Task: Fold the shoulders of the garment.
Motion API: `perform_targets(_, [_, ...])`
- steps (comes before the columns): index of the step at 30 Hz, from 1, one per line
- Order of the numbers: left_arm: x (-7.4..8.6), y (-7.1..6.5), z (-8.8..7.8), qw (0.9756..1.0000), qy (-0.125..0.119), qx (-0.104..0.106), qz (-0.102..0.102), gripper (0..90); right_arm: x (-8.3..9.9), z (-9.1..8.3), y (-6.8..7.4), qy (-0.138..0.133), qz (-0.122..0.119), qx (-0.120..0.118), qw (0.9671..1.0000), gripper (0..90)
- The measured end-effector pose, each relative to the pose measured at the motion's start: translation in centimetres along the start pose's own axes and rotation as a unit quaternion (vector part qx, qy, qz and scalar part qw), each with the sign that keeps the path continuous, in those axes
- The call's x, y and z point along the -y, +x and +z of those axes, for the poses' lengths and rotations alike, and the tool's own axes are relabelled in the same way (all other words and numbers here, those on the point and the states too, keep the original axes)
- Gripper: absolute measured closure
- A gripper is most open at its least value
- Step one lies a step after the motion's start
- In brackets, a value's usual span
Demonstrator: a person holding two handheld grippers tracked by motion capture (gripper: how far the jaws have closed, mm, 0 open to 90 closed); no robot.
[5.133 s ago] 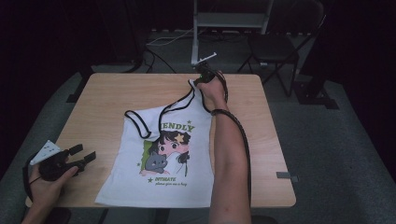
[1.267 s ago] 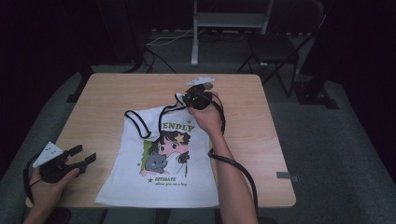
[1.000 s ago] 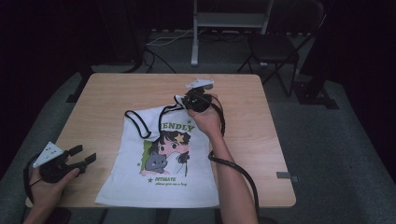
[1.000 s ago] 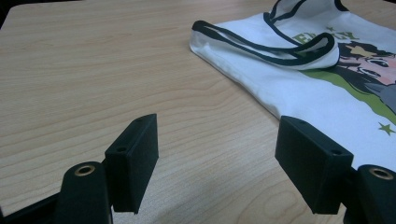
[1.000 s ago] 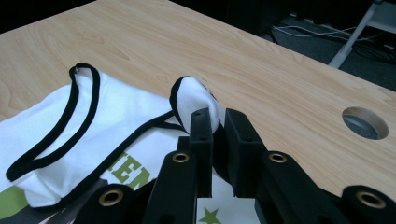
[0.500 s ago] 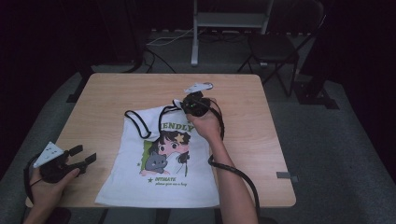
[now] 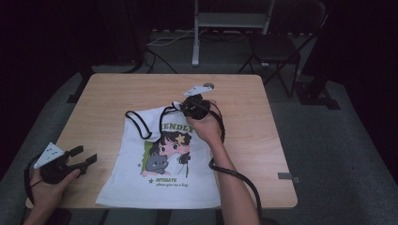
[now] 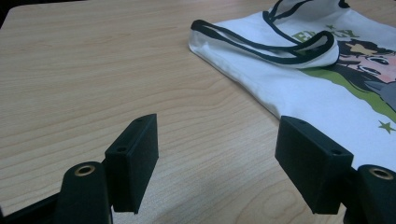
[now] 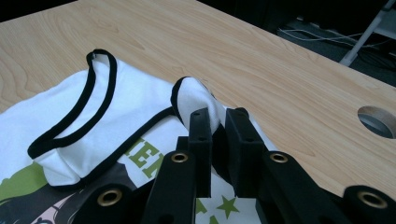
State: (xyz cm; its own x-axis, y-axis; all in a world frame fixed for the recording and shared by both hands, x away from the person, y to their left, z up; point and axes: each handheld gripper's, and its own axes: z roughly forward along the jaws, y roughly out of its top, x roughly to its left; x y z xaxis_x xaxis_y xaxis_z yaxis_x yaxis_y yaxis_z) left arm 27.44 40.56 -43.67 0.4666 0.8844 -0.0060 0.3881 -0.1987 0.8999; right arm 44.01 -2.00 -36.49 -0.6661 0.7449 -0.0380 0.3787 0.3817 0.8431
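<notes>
The right tongs [image 9: 217, 128] are pinching the far right shoulder strap [image 9: 196, 100] of the white tank top [image 7: 162, 168], and over the last few seconds they have drawn it back from the far edge of the surface [image 7: 117, 89] toward the middle, so the strap now doubles over the chest print. That looks like the start of a fold, top brought down over the body; the lower hem hasn't been touched yet. The top itself lies flat at the near centre of the surface, its hem by the near edge. The left tongs [image 7: 80, 157] sit at the near left corner, jaws spread with bare wood between them, just where they were before.

The print shows a cartoon girl with a grey cat. Above her, green letters read "ENDLY", the start hidden under the folded strap. The small green line beneath her is too fine to read.
</notes>
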Motion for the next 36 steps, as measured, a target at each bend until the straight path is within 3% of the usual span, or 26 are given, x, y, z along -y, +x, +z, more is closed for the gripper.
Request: perform_targets(36, [0.0, -0.2, 0.0, 1.0, 0.001, 0.001, 0.005, 29.7, 1.5, -0.2, 1.6, 0.009, -0.024, -0.011, 0.9996, 81.0])
